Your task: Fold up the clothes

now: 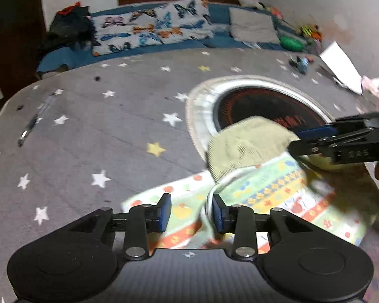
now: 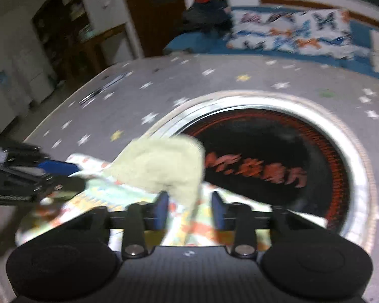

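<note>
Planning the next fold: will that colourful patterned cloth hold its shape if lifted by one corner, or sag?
The patterned cloth will probably sag: it already lies rumpled, with a flap turned over to its plain greenish back. It looks thin and light, so a push would likely bunch it. The starry grey cover beneath looks like fabric, so it may drag rather than slide.

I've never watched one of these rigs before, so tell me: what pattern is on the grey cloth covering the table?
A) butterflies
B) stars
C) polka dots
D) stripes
B: the grey table cover is scattered with white and yellow stars; butterflies appear only on the pillow behind.
</note>
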The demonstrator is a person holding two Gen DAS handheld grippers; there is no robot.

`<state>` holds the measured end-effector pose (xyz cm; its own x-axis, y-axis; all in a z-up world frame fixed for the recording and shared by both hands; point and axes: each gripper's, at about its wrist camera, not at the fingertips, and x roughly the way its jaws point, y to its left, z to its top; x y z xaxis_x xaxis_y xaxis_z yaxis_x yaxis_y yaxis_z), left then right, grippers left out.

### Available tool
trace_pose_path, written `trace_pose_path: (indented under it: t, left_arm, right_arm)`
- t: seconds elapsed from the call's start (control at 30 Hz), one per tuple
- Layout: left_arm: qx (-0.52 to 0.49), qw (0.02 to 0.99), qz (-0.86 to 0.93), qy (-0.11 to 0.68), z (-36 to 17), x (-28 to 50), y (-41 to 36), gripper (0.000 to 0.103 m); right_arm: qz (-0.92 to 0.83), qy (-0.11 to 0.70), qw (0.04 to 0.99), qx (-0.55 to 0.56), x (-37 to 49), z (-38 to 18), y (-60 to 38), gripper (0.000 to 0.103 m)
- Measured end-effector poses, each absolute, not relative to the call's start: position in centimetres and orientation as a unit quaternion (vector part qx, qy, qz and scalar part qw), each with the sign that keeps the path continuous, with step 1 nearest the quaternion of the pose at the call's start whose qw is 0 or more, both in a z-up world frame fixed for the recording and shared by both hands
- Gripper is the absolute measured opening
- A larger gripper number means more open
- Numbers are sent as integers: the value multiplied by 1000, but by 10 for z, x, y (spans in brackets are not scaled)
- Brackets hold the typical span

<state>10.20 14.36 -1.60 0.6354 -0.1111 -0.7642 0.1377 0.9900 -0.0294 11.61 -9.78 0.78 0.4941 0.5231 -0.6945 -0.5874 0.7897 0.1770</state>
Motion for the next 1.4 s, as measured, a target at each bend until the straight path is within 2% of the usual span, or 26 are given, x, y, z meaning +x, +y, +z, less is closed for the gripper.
trace_pose_path:
  t: [0.1, 0.3, 0.4, 0.63, 0.73, 0.8, 0.9, 1.07, 1.27, 1.4]
  left_arm:
    - [13, 916, -33, 400, -6, 98, 152, 51]
    - [-33, 934, -14, 356, 20, 65, 168, 51]
    - [-58, 933, -57, 351, 24, 48, 158, 49]
    - [-89, 909, -117, 390, -2, 47, 128, 37]
    - [-76, 904, -95, 411, -17, 51, 129, 35]
    - [-83, 902, -90, 413, -21, 49, 136, 34]
    - [-111, 901, -85, 411, -16, 45, 151, 34]
    - [-98, 908, -89, 397, -4, 56, 143, 34]
    - [-115, 906, -93, 396, -7, 89, 130, 33]
    - [-85, 906, -70, 410, -19, 105, 122, 33]
  right_arm:
    - [295, 370, 881, -22, 118, 8, -109, 42]
    - [284, 349, 893, -23, 100, 19, -126, 42]
    - [287, 358, 888, -25, 95, 14, -128, 41]
    - [293, 378, 877, -31, 82, 3, -132, 38]
    - [280, 387, 879, -18, 91, -8, -137, 31]
    - [272, 387, 881, -15, 94, -9, -140, 27]
    - [260, 382, 887, -13, 93, -4, -142, 28]
    - [297, 368, 881, -14, 83, 9, -119, 29]
    - [328, 374, 867, -30, 84, 2, -70, 29]
    - [320, 383, 866, -35, 91, -9, -55, 28]
